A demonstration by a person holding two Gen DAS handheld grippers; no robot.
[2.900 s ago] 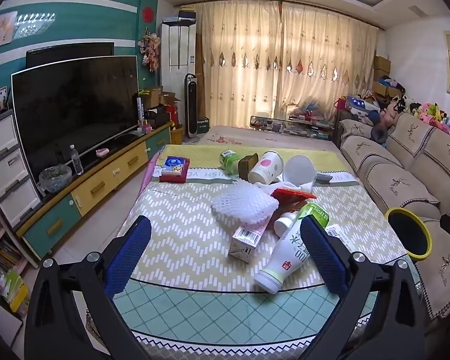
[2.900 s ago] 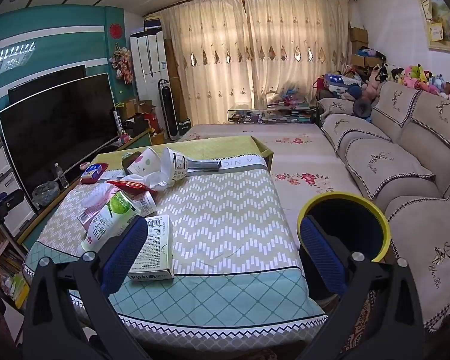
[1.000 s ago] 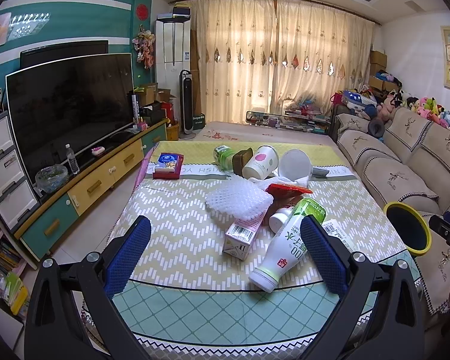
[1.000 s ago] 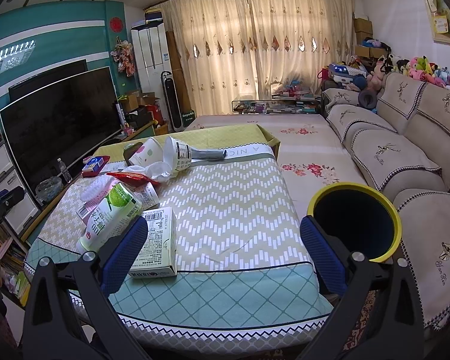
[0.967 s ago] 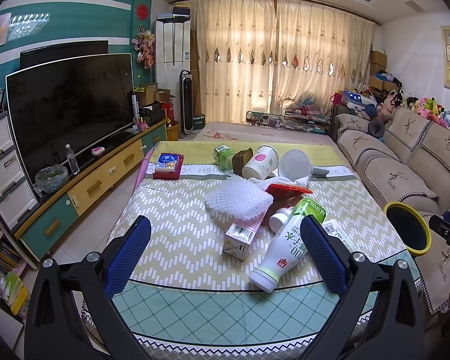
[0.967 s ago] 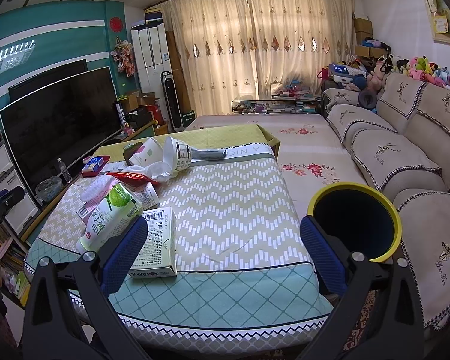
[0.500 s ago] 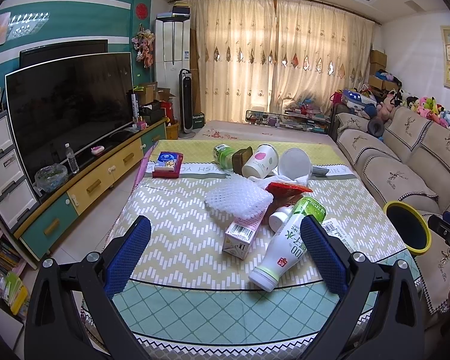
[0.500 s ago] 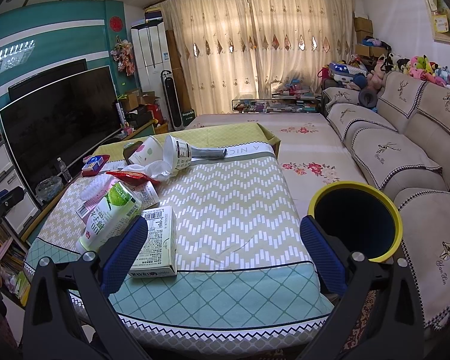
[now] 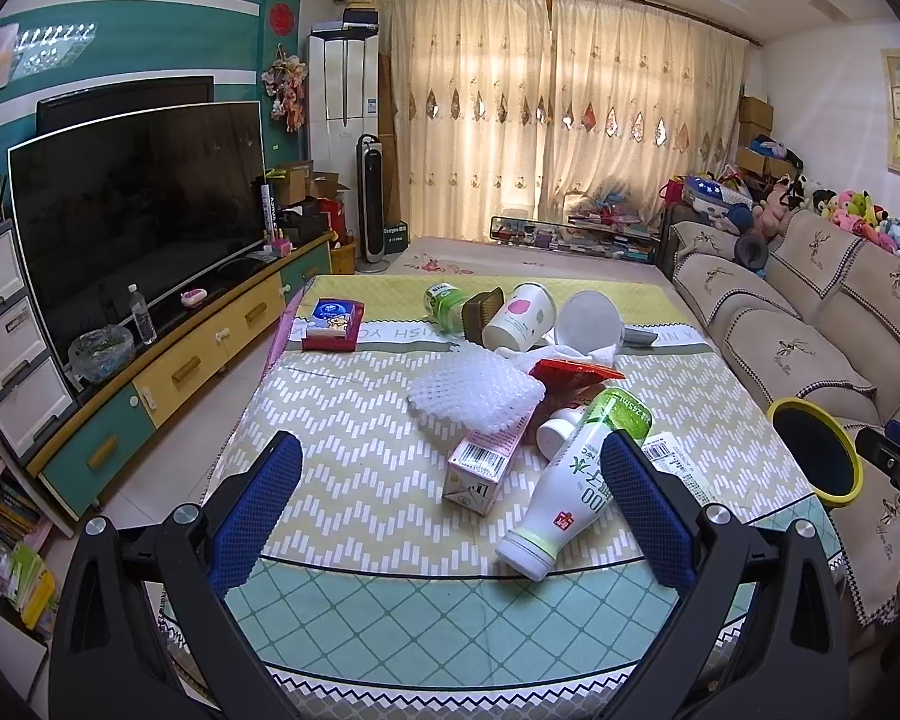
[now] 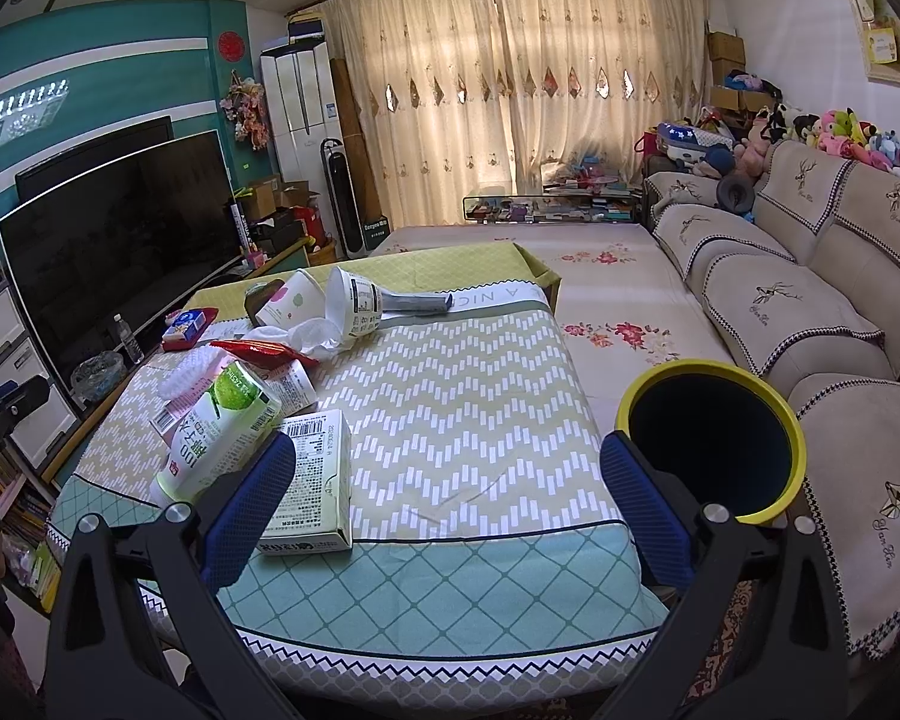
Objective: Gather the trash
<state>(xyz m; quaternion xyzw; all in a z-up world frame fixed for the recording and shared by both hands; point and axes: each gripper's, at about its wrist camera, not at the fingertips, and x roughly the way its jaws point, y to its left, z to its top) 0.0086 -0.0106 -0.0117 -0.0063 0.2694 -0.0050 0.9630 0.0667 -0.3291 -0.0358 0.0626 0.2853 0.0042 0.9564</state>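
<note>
Left claw spread wide, nothing between its blue pads, held over the near edge of the desk, which wears a chevron-patterned cloth. Right claw likewise wide apart and empty, at the desk's near right corner. Nearest trash to the left claw: a white drink bottle with green cap lying on its side, base toward the camera, just inside the right pad. Touching its left side, a small pink carton with barcode, also lying flat. Beyond the carton, a white foam net sleeve rests partly over it. A red snack wrapper sits behind the bottle's cap. Farther back, two paper cups tipped over: one with a pink spot, one showing its white inside, with crumpled tissue beside them. A green-capped jar lies at the far end, and a blue tissue pack on a red box lies well apart to the left. In the right wrist view, a pale green carton lies flat just beside the right claw's left pad, touching the same bottle. The yellow-rimmed black bin stands off the desk's right edge, just behind the right pad, against the sofa.
</note>
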